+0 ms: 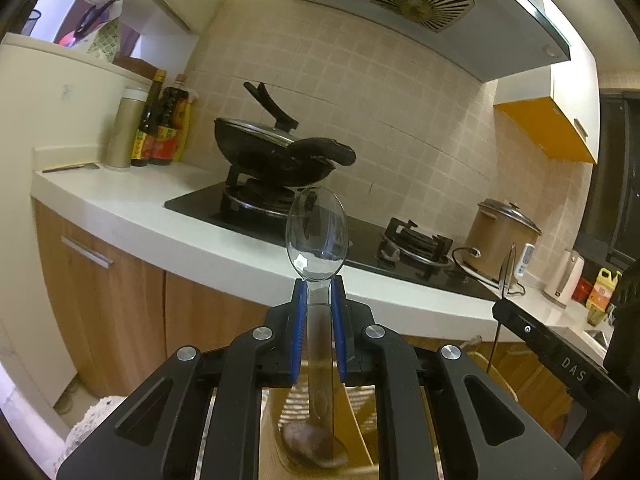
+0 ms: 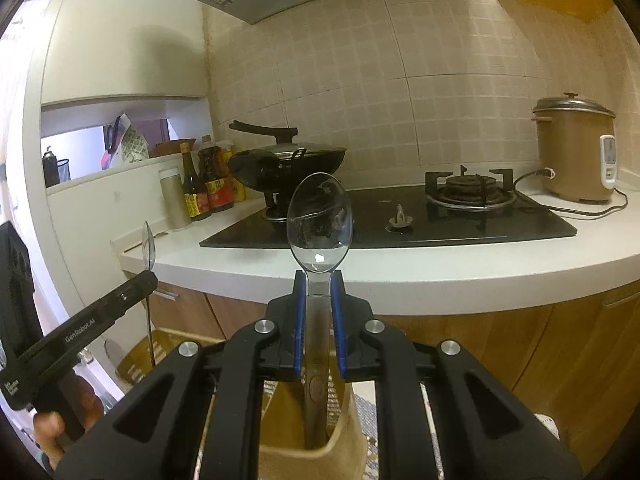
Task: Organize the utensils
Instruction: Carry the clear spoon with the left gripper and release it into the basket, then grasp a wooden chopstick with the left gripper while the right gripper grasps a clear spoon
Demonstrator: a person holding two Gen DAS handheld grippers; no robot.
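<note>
My left gripper (image 1: pixel 319 284) is shut on the neck of a steel spoon (image 1: pixel 317 232), bowl up; its handle runs down over a tan utensil holder (image 1: pixel 352 412) with a wooden spoon head (image 1: pixel 308 442) in it. My right gripper (image 2: pixel 319 280) is shut on a second steel spoon (image 2: pixel 319 220), bowl up, its handle reaching into the tan holder (image 2: pixel 340 432). The right gripper with its spoon also shows at the right of the left wrist view (image 1: pixel 505 276). The left gripper with its spoon shows at the left of the right wrist view (image 2: pixel 149 256).
Ahead is a white counter (image 2: pixel 400 272) with a black gas hob (image 2: pixel 400 220), a black wok (image 2: pixel 280 164), sauce bottles (image 2: pixel 208 184) and a brown rice cooker (image 2: pixel 576 148). Wooden cabinets (image 1: pixel 100 280) stand below; a range hood (image 1: pixel 424 4) hangs above.
</note>
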